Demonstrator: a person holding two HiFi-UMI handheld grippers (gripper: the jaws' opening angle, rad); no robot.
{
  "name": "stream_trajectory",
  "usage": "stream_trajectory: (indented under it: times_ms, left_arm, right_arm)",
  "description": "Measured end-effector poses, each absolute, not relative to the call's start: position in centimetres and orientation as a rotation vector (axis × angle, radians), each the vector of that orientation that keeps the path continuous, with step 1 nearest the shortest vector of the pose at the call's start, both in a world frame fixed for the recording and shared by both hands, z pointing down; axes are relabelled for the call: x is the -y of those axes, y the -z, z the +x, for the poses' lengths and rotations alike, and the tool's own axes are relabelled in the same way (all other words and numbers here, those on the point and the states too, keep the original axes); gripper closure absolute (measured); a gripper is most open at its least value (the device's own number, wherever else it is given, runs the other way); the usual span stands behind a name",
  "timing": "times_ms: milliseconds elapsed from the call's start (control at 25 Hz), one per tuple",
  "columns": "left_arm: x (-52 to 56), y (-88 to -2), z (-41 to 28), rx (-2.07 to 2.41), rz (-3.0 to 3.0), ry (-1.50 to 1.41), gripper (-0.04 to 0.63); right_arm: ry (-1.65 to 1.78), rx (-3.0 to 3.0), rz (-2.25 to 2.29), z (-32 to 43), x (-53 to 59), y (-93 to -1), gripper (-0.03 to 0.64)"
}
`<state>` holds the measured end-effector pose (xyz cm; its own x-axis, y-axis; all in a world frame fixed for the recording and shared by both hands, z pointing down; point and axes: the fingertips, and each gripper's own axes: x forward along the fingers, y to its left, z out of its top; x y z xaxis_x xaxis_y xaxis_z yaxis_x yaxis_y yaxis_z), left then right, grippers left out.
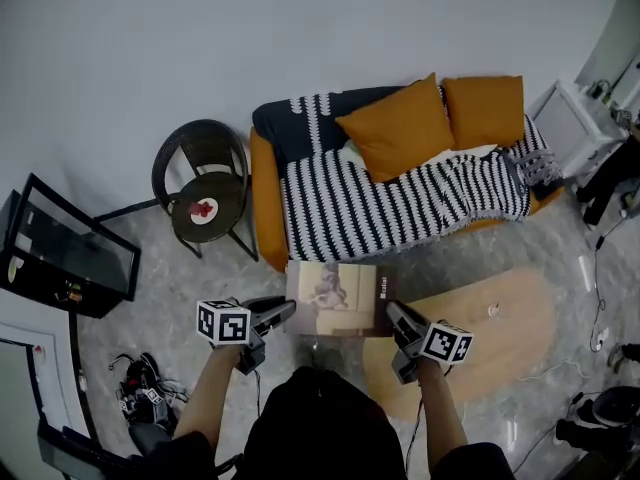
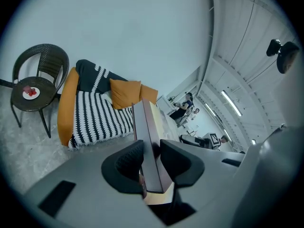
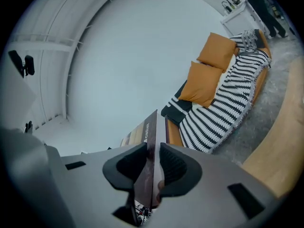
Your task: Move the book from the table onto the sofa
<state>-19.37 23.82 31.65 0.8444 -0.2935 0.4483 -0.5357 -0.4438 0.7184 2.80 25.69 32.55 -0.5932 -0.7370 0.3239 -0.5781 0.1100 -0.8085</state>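
The sofa (image 1: 400,203), draped in a striped throw, stands at top, with the oval wooden table (image 1: 510,318) at lower right. The book (image 1: 335,298) hangs cover-up in the air between them, just short of the sofa's front edge. Its opposite edges are pinched by the left gripper (image 1: 284,313) and the right gripper (image 1: 396,315).

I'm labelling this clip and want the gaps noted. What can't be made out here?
Print on the book cover: head view, too small to read.
Red item on the plate on the chair: head view, too small to name.
Small object on the table: head view, too tiny.
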Motion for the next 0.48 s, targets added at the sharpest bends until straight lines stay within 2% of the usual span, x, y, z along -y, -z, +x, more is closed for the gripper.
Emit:
stream_trajectory:
  times_ms: [480]
  left_arm:
    - [-16.3, -33.0, -18.8, 0.578, 2.070, -0.348, 0.480]
  right_arm:
    - [1.501, -2.196, -1.352, 3.2, -19.2, -33.9, 0.517]
